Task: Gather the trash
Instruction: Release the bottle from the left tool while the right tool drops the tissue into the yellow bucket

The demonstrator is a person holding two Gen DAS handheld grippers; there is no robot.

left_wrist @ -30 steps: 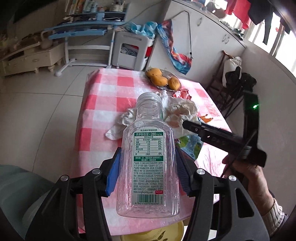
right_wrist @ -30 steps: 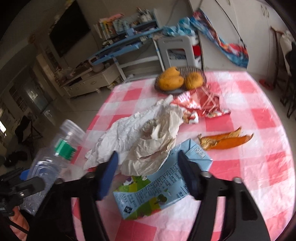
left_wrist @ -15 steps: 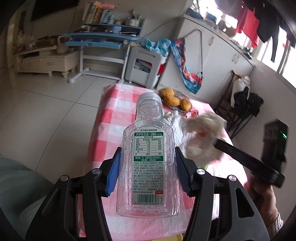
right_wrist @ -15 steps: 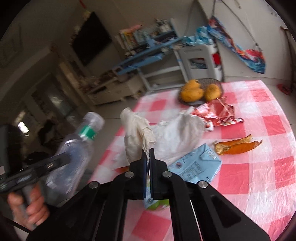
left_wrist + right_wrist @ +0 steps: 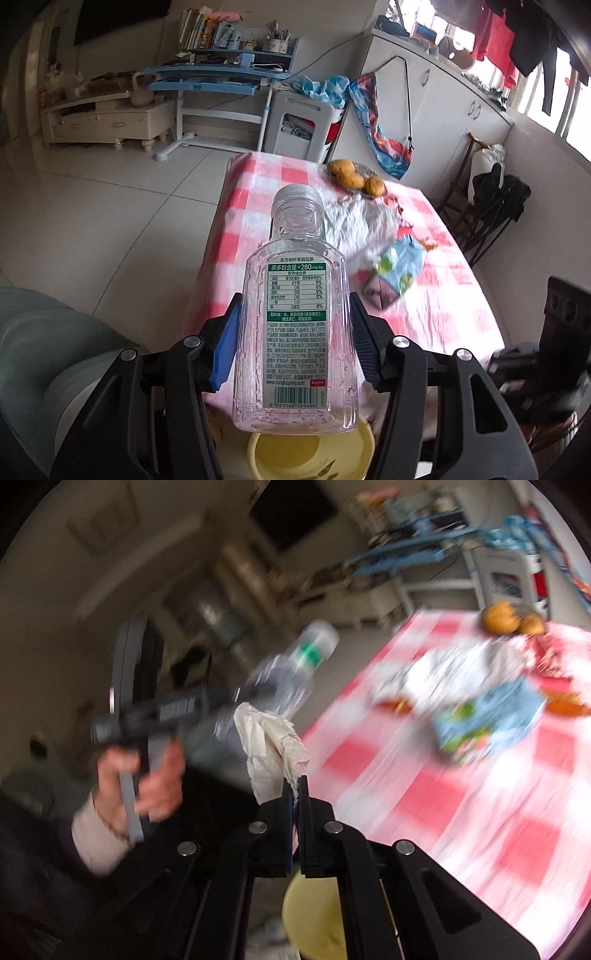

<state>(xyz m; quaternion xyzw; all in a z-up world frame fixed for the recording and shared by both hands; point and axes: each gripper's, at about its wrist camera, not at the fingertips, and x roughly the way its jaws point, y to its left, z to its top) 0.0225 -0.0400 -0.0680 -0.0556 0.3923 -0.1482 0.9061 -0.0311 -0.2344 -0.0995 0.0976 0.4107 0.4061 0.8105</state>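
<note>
Since a second ago both my hands have pulled back off the table, and the crumpled tissue that was lying in the pile is now up in the air with my right gripper. Those jaws were apart before; now they're squeezed tight together on the tissue's lower edge, and the wad sticks up toward 12 o'clock, off-white and wrinkly.

My left gripper is the same as before: half-open pads clamped on the sides of a clear plastic bottle, cap pointing to 12. It looks empty, ribbed, with a translucent screw cap. The white and green label is in Chinese; I can make out "280 mg/kg", a column of 0% values and a barcode starting 6 921168 594696.

On the red-checked cloth, a flattened blue carton lies at about 2 o'clock from the bottle, white wrappers past it at 1, and fruit further back. A yellow bin sits at 6, right under the bottle.
</note>
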